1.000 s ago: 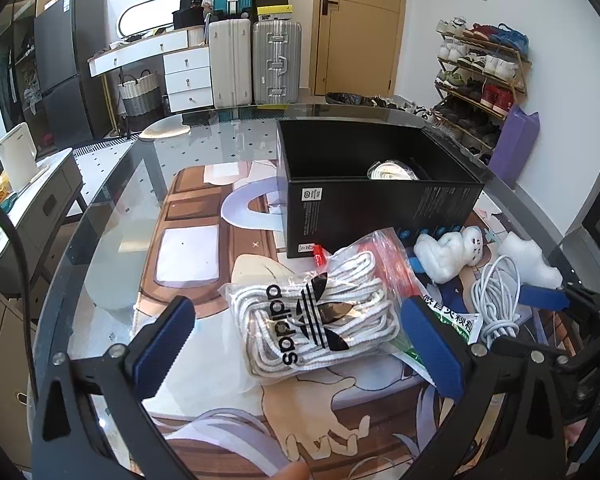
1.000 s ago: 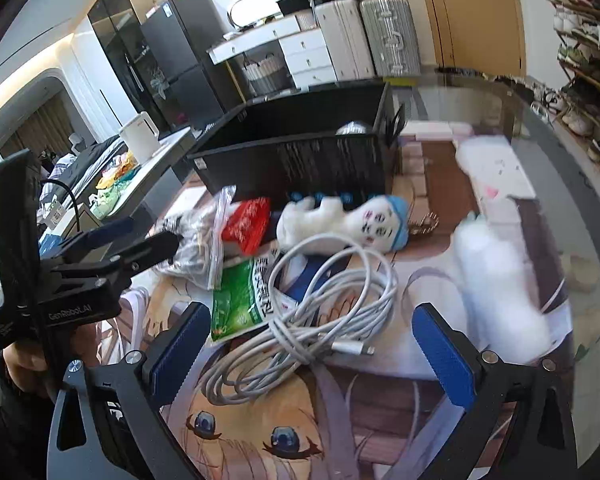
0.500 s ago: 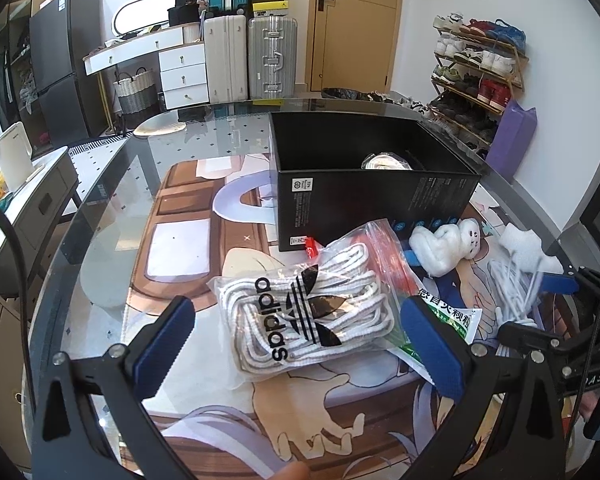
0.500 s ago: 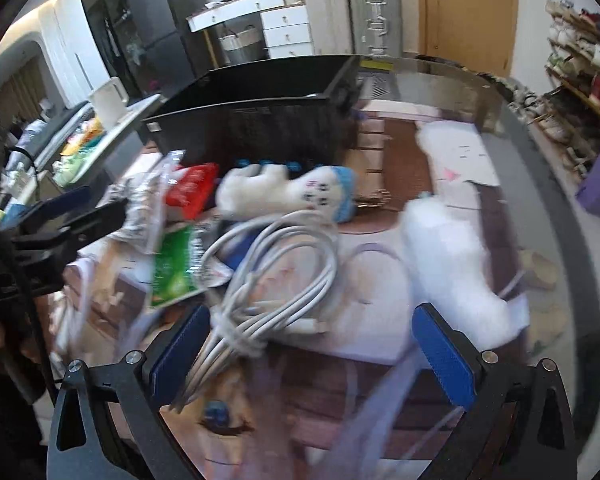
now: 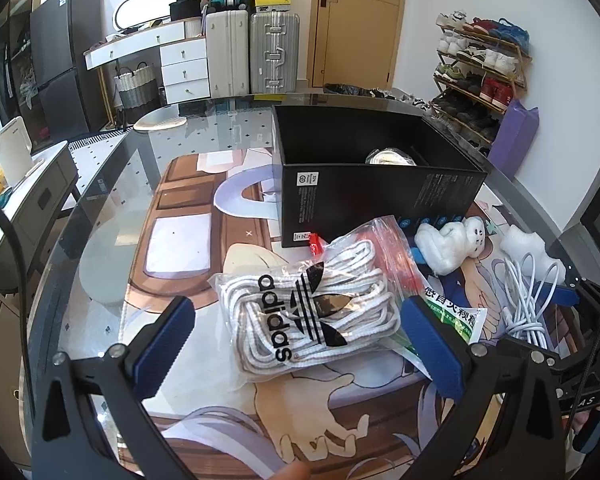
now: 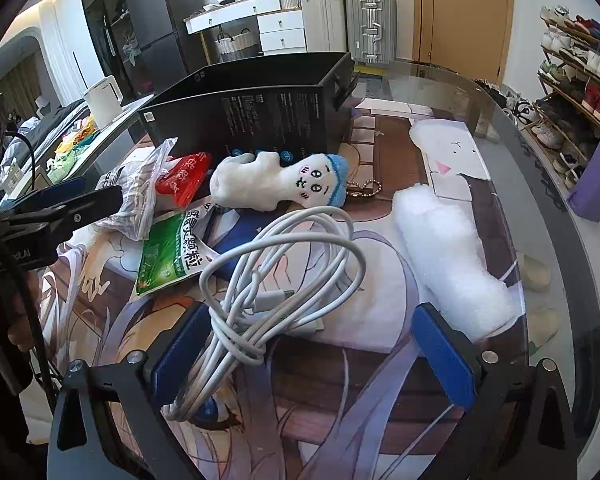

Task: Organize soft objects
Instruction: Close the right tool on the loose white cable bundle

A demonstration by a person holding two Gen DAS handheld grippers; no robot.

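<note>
Left gripper [image 5: 296, 334] hangs wide open, and the bag of white adidas laces [image 5: 312, 316] lies right between its blue pads, untouched. Beyond it stands the open black box [image 5: 364, 200]. Right gripper [image 6: 310, 346] gapes too: the white cable coil [image 6: 268, 292] drapes against its left pad, a white foam wad [image 6: 448, 256] ahead right, the plush keychain toy [image 6: 276, 184] further ahead.
</note>
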